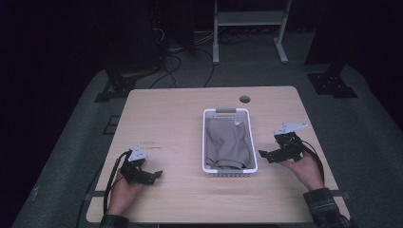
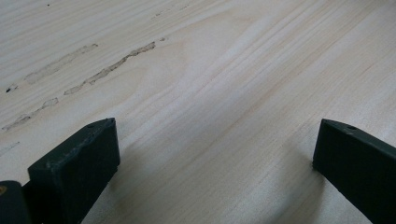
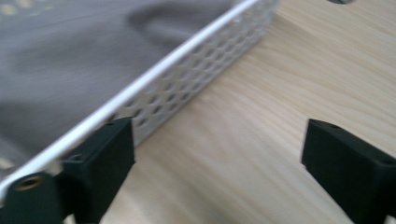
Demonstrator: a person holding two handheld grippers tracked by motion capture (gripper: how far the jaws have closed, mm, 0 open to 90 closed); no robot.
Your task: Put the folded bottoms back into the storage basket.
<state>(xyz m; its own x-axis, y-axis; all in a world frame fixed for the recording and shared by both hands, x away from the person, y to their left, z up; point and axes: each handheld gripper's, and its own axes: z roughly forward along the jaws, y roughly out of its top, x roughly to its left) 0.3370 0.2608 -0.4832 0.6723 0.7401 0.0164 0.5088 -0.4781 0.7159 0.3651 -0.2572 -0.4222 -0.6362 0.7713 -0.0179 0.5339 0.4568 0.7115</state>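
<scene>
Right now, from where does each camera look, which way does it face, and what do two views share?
High view: above the person's side, facing forward and down on the table; both hands, left gripper and right gripper show.
Left gripper view: rides the left gripper, faces bare wood; its black fingers stand apart.
Right gripper view: rides the right gripper, faces the basket wall; fingers apart, empty.
Shared: high and right gripper views both show the basket with the cloth.
</scene>
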